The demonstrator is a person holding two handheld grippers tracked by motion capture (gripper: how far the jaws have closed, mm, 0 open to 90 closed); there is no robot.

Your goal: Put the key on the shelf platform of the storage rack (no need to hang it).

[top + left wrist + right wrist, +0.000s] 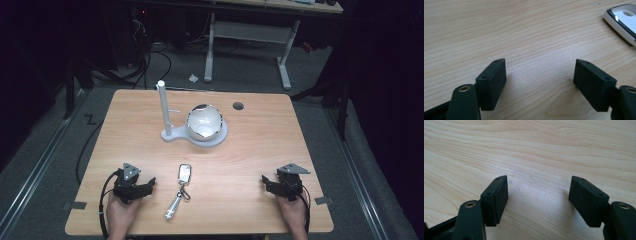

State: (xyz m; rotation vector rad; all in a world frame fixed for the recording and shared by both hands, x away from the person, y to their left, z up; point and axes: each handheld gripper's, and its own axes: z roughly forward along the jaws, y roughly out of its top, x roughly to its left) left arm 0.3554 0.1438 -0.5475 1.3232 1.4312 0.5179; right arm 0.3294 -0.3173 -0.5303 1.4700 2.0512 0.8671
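Resting low on the wooden table (260,150), my left gripper (150,186) has its jaws spread wide with nothing but bare wood between them. Just ahead of it and slightly to its right lies the key fob (184,173), flat on the table, with a ring and a silvery metal pendant (173,207) trailing off it. My right gripper (266,183) sits well apart on the far side of the fob, its jaws likewise spread and holding nothing. Farther off stands a white stand (166,134) bearing a glossy ball (204,121).
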